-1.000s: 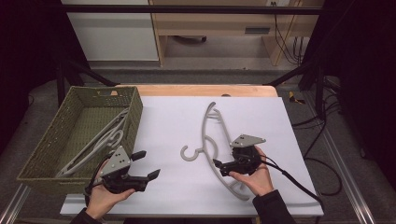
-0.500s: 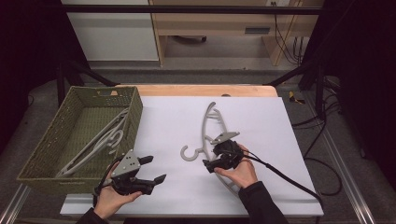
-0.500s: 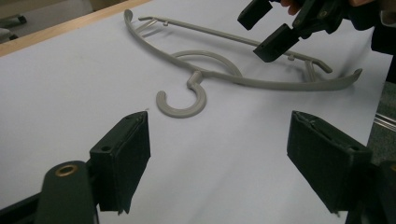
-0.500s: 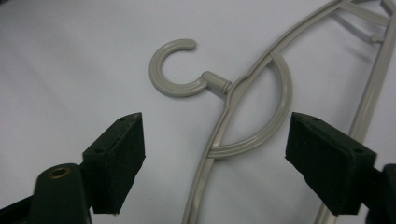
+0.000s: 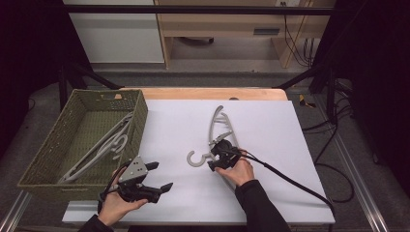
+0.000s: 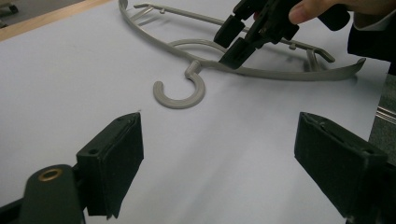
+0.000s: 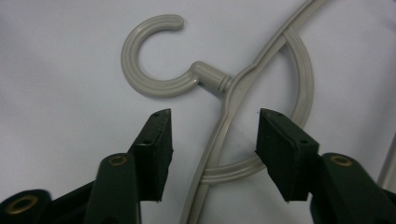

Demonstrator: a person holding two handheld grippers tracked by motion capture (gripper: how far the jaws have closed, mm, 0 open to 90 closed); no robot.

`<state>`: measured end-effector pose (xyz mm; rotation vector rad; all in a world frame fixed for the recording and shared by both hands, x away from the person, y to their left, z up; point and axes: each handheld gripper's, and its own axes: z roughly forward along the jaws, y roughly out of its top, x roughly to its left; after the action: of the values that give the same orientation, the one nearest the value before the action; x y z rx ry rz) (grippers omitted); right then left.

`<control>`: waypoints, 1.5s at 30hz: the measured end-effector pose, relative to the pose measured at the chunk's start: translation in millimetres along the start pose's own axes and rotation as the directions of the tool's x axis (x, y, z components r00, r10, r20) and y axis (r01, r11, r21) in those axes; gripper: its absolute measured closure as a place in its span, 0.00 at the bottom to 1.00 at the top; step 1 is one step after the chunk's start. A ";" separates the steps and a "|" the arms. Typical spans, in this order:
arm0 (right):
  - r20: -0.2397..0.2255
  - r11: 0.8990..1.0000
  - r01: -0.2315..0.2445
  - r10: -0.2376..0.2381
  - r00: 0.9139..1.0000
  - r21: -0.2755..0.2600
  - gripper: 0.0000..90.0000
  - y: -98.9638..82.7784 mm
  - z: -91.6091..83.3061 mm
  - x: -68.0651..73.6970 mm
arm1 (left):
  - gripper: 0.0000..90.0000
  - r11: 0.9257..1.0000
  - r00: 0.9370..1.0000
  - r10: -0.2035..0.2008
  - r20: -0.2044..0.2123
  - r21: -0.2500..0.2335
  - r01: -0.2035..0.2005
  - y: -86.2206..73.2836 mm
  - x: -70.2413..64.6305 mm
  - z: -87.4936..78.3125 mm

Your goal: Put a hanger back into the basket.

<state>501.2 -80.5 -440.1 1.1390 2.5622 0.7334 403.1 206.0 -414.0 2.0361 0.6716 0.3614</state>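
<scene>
In the high view, a grey plastic hanger point(image 5: 218, 130) lies flat on the white desk point(image 5: 280, 145), a little right of centre, its hook toward the near left and its arms running far and near. The right gripper point(image 5: 216, 155) is down over the hanger's neck, just right of the hook. The left gripper point(image 5: 162, 177) hangs over the near left part of the desk, well apart from the hanger, close to the near corner of the olive woven basket point(image 5: 46, 159), in which more grey hangers point(image 5: 104, 145) lie. In the left gripper view, its fingers point(image 6: 112, 161) stand wide apart over bare desk with nothing between them; beyond them lies the hanger point(image 6: 280, 73), its hook turned toward the camera, with the right gripper point(image 6: 233, 39) poised at the shoulder beside the neck. In the right gripper view, the fingers point(image 7: 156, 147) straddle the hanger's point(image 7: 149, 81) neck where the arm meets the inner ring; they have just been closing, yet a gap shows on each side, so they do not press on the plastic.
</scene>
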 end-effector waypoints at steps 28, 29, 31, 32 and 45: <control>0.006 0.990 -0.104 0.104 0.995 0.097 0.85 5.0 20.6 -9.5 | 0.18 1.000 1.000 0.006 -0.002 0.011 -0.006 -1.2 -1.9 -0.4; 0.006 0.990 -0.104 0.104 0.995 0.097 0.85 5.0 20.6 -9.5 | 0.18 1.000 1.000 0.006 -0.002 0.011 -0.006 -1.2 -1.9 -0.4; 0.005 0.987 -0.108 0.108 0.994 0.120 0.91 5.2 18.9 -11.3 | 0.18 1.000 1.000 0.010 -0.002 0.010 -0.010 -0.9 -2.5 -0.6; 0.007 0.989 -0.089 0.088 0.996 0.122 0.92 4.6 18.9 -12.6 | 0.18 1.000 1.000 0.010 -0.001 0.011 -0.010 -0.9 -2.6 -0.6; -0.046 0.992 0.058 -0.053 0.998 0.113 0.83 -4.0 10.8 -4.4 | 0.18 1.000 1.000 0.015 0.005 0.021 -0.015 -1.5 -2.5 -0.5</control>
<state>506.0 -82.4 -451.3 1.0908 2.6913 0.6118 400.4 205.6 -414.9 2.0621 0.6596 0.3593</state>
